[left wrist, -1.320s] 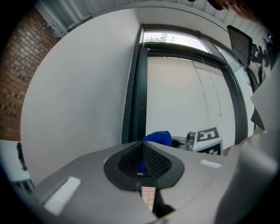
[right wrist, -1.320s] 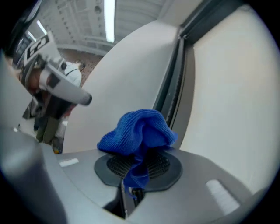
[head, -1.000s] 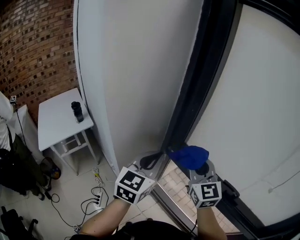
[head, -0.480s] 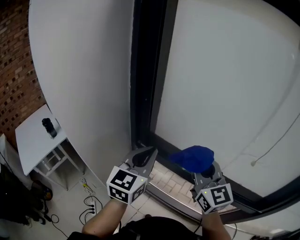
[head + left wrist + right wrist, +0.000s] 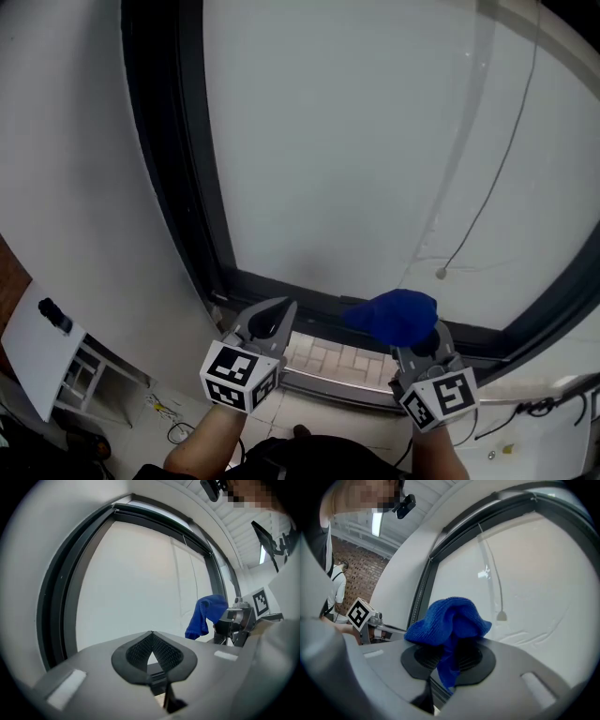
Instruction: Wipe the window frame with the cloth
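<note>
White table (image 5: 26,352): flat top, low at far left. Window frame (image 5: 173,187): dark, smooth metal bordering a pale pane. Left gripper (image 5: 273,317): ribbed black jaws pressed together with nothing between them, tips near the frame's bottom rail. Right gripper (image 5: 413,337): jaws clamped on the cloth (image 5: 394,317), a bunched blue nubby bundle near the same rail. Thin cord (image 5: 487,178): hangs against the pane.

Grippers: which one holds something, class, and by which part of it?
The right gripper pinches the blue cloth by a lower fold, the rest bunched above. The left gripper is shut, empty.
</note>
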